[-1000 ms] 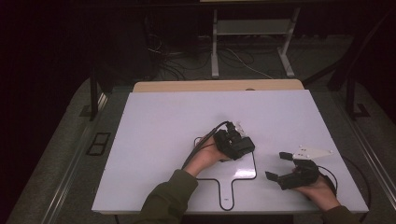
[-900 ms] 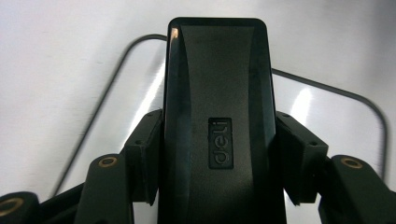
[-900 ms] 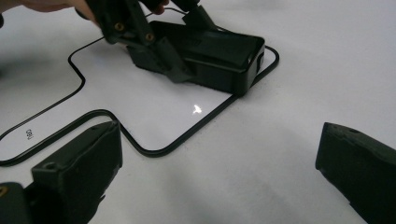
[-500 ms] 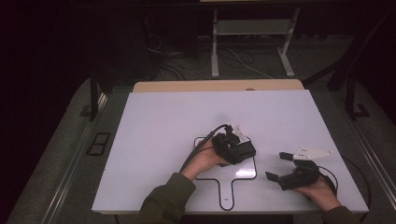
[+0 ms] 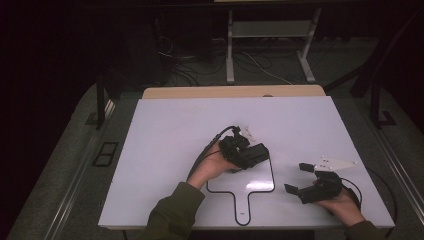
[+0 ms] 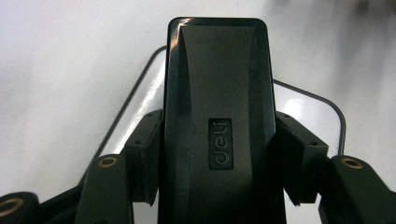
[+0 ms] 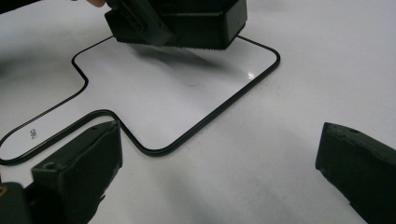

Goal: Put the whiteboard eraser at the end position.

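Black stapler [image 6: 219, 135] pinched in raised left gripper [image 5: 250, 156]; right gripper [image 5: 300, 179] spread, low.

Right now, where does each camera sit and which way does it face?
High view: above the person's side, facing forward and down on the white table; both forearms and claws show.
Left gripper view: on the left claw, looking along its jaws clamped on a black deli block.
Right gripper view: on the open right claw, facing the outline.
All three share block and outline.
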A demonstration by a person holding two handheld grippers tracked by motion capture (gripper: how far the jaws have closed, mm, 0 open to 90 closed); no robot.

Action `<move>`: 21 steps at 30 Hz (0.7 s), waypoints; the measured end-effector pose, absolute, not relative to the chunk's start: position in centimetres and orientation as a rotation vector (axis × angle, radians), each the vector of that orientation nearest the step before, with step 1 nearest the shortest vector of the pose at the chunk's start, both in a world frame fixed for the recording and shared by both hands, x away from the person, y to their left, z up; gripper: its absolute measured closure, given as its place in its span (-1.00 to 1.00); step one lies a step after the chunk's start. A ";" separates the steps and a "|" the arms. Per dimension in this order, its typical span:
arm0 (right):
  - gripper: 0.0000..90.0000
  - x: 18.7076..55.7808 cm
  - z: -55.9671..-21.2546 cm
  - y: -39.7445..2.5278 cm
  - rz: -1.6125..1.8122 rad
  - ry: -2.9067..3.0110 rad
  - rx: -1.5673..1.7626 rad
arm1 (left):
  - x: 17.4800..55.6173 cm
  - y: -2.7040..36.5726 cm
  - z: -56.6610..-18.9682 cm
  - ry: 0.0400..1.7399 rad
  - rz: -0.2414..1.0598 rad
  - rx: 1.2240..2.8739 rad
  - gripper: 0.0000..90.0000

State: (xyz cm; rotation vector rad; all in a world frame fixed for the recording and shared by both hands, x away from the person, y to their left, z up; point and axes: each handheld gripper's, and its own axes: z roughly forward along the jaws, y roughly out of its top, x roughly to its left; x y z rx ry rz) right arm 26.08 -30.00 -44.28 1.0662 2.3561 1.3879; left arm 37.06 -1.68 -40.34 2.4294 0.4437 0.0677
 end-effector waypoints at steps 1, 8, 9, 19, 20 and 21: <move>-1.00 26.1 -44.3 -30.0 1.389 2.354 1.071 | 37.2 -1.5 -40.2 0.444 0.074 2.433 -0.13; -1.00 26.2 -44.3 -29.7 1.386 2.363 1.066 | 38.0 -0.2 -39.7 0.483 0.071 2.407 -0.13; -1.00 26.3 -44.3 -29.7 1.385 2.364 1.071 | 38.2 0.0 -39.6 0.488 0.075 2.410 -0.13; -1.00 26.2 -44.3 -30.0 1.396 2.347 1.088 | 40.4 2.1 -38.2 0.555 0.141 2.388 -0.13; -1.00 26.2 -44.3 -30.0 1.398 2.346 1.088 | 40.6 2.2 -38.2 0.569 0.139 2.380 -0.13; -1.00 26.2 -44.3 -30.0 1.399 2.348 1.090 | 40.9 2.3 -38.1 0.565 0.144 2.390 -0.13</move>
